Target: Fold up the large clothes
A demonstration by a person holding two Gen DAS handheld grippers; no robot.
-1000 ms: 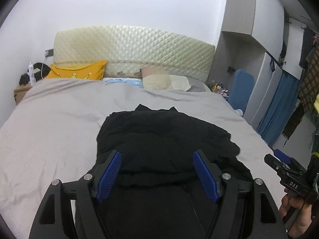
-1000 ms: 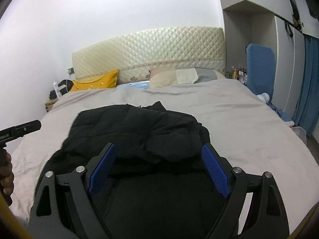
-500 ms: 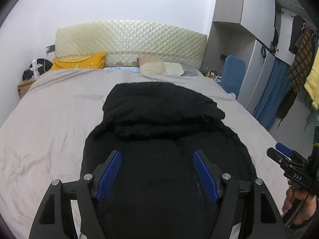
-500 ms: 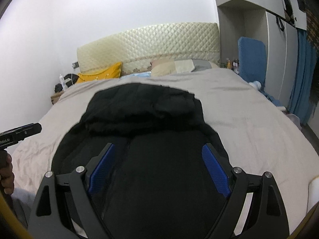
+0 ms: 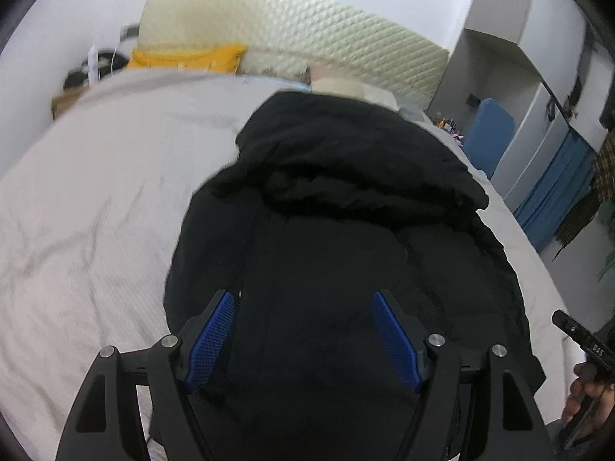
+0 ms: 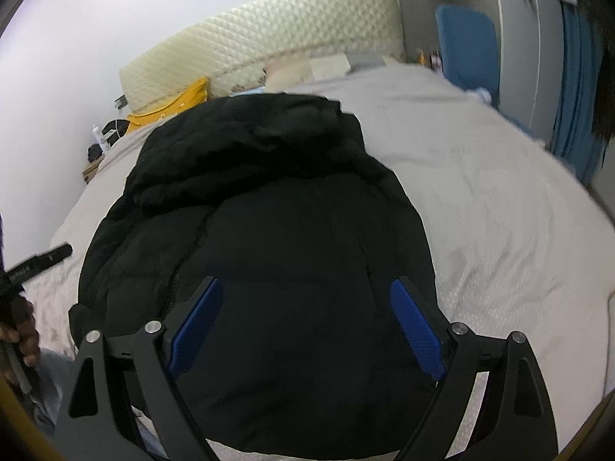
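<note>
- Black padded hooded jacket (image 5: 338, 253): lies spread on the bed, hood end toward the headboard, hem end nearest both cameras. Laid out flat this way, presumably so its outline can be read before a fold. The hood (image 6: 246, 153) sits bunched in a thick roll across the shoulders. A front zip line is visible in the right wrist view, so the front appears to face up.
- Left gripper (image 5: 303, 340): blue-padded fingers (image 5: 209, 340) spread wide, grasping nothing; poised above the jacket's lower body. Contact with the cloth cannot be told.
- Right gripper (image 6: 305, 328): blue-padded fingers (image 6: 417, 330) likewise released and apart, nothing between them; placed over the hem region, to the right of the left gripper. The pairing suggests a two-handed pick at the near edge.
- Pale grey bedsheet (image 5: 96, 211): wrinkled, broad bare margins on both sides of the jacket, leaving room for sleeves or sides to be turned inward.
- Cream quilted headboard (image 6: 261, 50): behind the pillows, well apart from the work.
- Yellow cushion (image 5: 188, 57): at the head of the bed, clear of the jacket.
- Blue upright panel (image 6: 465, 44): beside the bed near the wardrobe; uninvolved.
- Judgement: folding appears at an early stage; bulky padding will likely resist a crisp crease.
</note>
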